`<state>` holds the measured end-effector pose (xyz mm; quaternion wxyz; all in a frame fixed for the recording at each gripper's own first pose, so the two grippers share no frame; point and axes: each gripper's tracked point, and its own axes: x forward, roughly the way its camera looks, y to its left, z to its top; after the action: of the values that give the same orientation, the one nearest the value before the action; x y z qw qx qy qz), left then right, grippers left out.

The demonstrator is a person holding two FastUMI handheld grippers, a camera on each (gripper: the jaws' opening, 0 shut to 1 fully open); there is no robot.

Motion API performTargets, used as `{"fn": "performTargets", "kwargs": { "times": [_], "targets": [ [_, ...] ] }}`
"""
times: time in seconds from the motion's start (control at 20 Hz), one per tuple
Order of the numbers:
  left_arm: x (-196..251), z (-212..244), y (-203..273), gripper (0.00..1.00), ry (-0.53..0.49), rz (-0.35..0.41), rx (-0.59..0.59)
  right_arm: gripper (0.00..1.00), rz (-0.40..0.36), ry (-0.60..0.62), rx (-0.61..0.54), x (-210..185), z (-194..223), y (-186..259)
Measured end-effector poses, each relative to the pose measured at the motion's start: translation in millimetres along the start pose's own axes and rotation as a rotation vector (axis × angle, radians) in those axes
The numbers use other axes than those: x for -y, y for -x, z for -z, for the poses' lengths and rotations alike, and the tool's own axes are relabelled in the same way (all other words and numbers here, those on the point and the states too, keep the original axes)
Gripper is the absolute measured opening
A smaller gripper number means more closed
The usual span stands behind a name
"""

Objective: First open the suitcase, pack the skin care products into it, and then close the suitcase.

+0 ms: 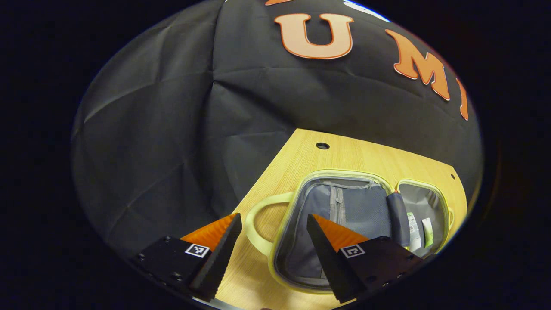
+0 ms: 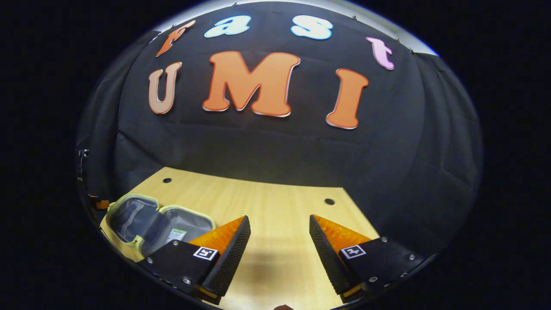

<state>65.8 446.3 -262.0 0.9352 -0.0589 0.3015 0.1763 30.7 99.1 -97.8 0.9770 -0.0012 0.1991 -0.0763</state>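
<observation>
A small yellow-green suitcase (image 1: 301, 181) lies open flat on the wooden table (image 1: 301, 155), grey lining and a zip pocket showing in the nearer half. Skin care products (image 1: 419, 232), white and green tubes, lie in the farther half. My left gripper (image 1: 273, 221) hovers open just above the suitcase's pale handle (image 1: 258, 219) and near rim, nothing between its fingers. In the right gripper view the open suitcase (image 2: 129, 202) sits at the far left with a product (image 2: 175, 235) inside. My right gripper (image 2: 280, 224) is open over bare table to the suitcase's right.
The table (image 2: 267, 202) has small round holes (image 2: 329, 201) near its back edge. Black cloth walls close off the back and sides. The table's left edge (image 1: 258, 181) runs close beside the suitcase handle.
</observation>
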Motion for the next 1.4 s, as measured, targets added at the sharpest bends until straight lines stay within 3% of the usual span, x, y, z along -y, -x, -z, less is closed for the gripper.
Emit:
{"fn": "performTargets", "kwargs": {
  "times": [0.35,0.6,1.0,1.2,1.35,1.4],
  "targets": [
    [-16,3,-28,0.96,0.063,0.021,-0.081,0.89,0.089,0.082,0.123,42,-48,33],
    [-25,20,-46,0.96,0.22,0.033,-0.145,0.92,0.137,0.067,0.23,60,-88,54],
    [-22,17,-67,0.99,0.579,0.155,-0.168,0.92,0.218,0.076,0.277,90,-104,83],
    [-18,24,-71,0.95,0.831,0.275,-0.195,0.92,0.241,0.105,0.268,94,-99,91],
    [-25,25,-64,0.88,0.938,0.323,-0.182,0.92,0.235,0.102,0.268,91,-100,91],
    [-30,25,-72,0.71,0.961,0.32,-0.159,0.92,0.233,0.098,0.264,90,-100,90]
  ]
}}
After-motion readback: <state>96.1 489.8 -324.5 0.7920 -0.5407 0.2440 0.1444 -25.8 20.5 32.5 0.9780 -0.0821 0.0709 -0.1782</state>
